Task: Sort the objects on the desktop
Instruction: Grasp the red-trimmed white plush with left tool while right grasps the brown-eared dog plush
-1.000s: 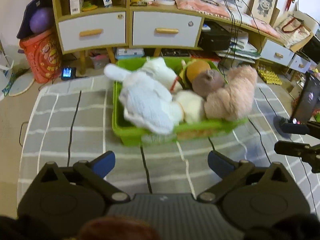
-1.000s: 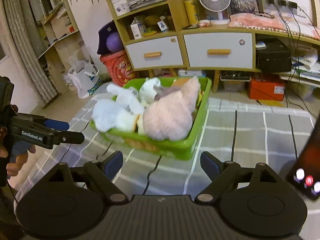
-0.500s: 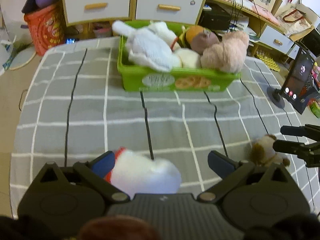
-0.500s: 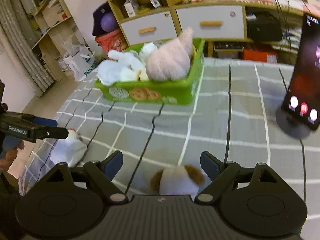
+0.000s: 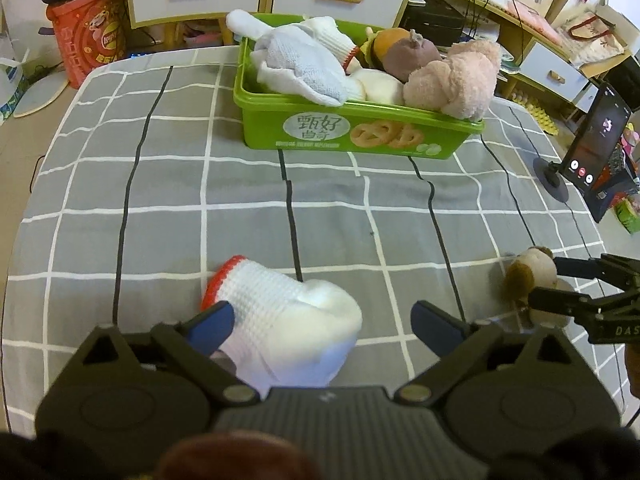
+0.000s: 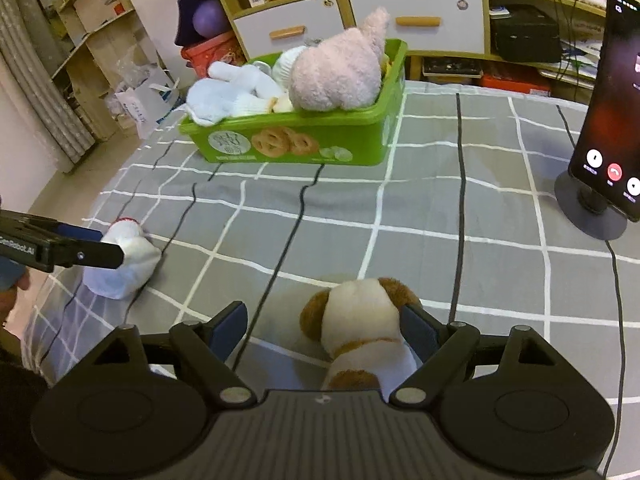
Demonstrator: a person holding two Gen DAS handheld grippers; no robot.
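On the grey checked cloth [image 5: 240,184] that covers the bench, my left hand-held gripper [image 5: 320,322] is low over a white knitted glove with a red cuff [image 5: 280,316]. Its jaws are wide and are closing now, and the glove lies between them. The left blue pad [image 5: 212,326] is just at the cuff side of the glove, while the right pad stands apart from it, so I do not have hold of it yet.

My right hand-held gripper [image 6: 324,330] is over a small brown and white plush dog [image 6: 360,320], near the front right part of the cloth. These jaws are closing too, with the dog between them. The right pad seems to touch the dog's side, the left pad [image 6: 228,328] is clearly away from it, so there is no grip. In the left wrist view I see the same dog [image 5: 530,276] between the thin black fingers of the right hand-held gripper [image 5: 546,284].

Further back on the cloth stands a green plastic box [image 5: 360,132] with pictures of cookies on its front wall. It is full: a light blue cloth [image 5: 304,68], a pink plush animal [image 5: 456,80] and other soft things rise above its rim. A phone on a round stand [image 6: 608,120] is upright at the right edge of the bench, well apart from the box.
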